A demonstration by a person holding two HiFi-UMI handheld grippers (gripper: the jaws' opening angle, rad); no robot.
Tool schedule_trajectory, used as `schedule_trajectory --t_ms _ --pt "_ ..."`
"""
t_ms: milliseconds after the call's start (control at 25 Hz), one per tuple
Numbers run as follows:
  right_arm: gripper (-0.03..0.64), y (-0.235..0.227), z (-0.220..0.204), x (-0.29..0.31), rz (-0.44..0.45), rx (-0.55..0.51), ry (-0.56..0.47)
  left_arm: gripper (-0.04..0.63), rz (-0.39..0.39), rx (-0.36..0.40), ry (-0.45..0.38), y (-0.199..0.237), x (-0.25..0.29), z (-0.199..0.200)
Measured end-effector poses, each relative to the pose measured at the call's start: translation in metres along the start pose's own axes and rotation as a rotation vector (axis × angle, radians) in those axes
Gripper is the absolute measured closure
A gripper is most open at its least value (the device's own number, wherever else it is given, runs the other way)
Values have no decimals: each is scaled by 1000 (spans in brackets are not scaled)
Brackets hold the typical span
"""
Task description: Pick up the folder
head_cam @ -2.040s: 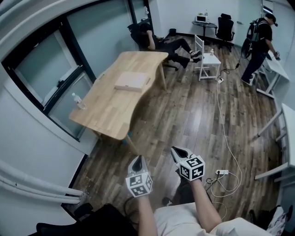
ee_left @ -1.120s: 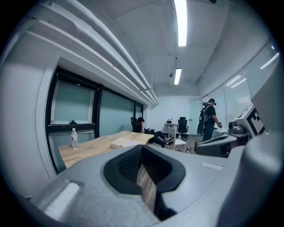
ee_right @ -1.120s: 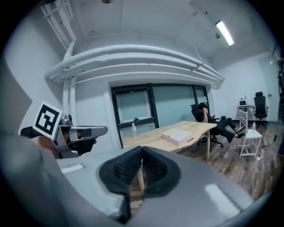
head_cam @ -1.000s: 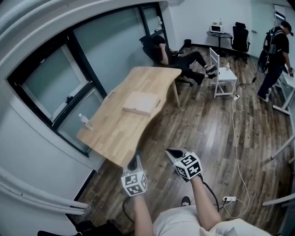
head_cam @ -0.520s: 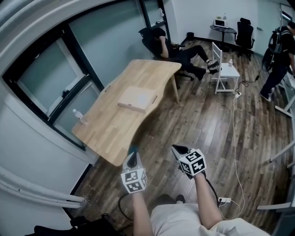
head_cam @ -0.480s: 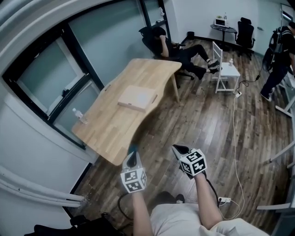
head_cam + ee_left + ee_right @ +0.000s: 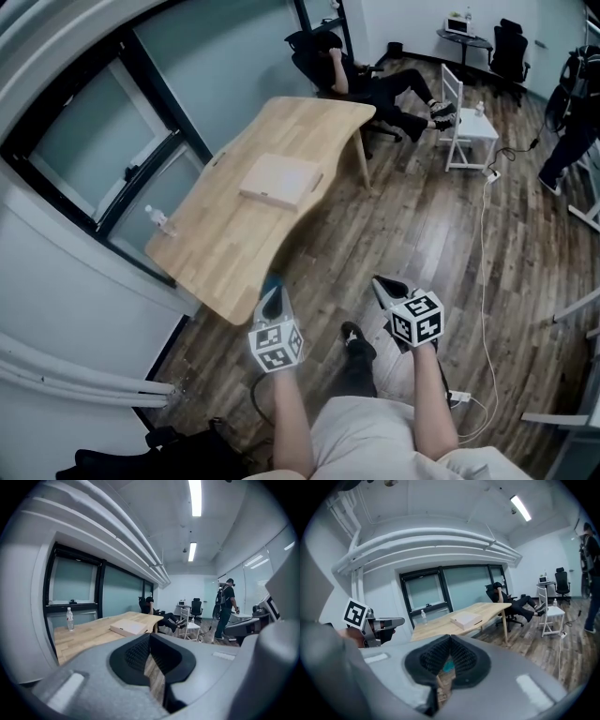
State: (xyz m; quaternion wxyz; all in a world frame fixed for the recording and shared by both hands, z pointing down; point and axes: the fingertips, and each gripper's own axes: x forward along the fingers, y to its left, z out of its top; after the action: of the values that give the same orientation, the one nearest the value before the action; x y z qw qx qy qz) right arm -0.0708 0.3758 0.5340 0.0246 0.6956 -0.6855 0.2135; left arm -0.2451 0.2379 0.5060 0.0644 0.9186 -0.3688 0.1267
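The folder (image 7: 279,180), a flat pale tan case, lies on the middle of the wooden table (image 7: 225,253). It also shows in the left gripper view as the folder (image 7: 127,628) and in the right gripper view as the folder (image 7: 465,618). My left gripper (image 7: 272,298) hovers at the table's near corner, jaws shut and holding nothing. My right gripper (image 7: 382,286) hangs over the floor to its right, also shut and empty. Both point toward the table, well short of the folder. The closed pads of the left gripper (image 7: 150,637) and right gripper (image 7: 450,639) fill the lower views.
A water bottle (image 7: 157,218) stands on the table's window-side edge. A person (image 7: 370,84) sits reclined past the far end. A white chair (image 7: 464,117) and a floor cable (image 7: 485,244) lie to the right. Another person (image 7: 577,112) stands at the far right.
Both grippers have moved forward toward the table and slightly down, staying shut. The table's near corner now sits just ahead of the left gripper. A foot has stepped forward.
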Motion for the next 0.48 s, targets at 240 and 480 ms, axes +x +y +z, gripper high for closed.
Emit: schedule_trajectory --t_ms 240,480 --pt "615 -34 14 -1 -37 0 -1 588 -9 -38 -31 -10 36 15" --pt "615 -66 26 14 -66 13 11 588 -34 -48 -21 -15 79 23"
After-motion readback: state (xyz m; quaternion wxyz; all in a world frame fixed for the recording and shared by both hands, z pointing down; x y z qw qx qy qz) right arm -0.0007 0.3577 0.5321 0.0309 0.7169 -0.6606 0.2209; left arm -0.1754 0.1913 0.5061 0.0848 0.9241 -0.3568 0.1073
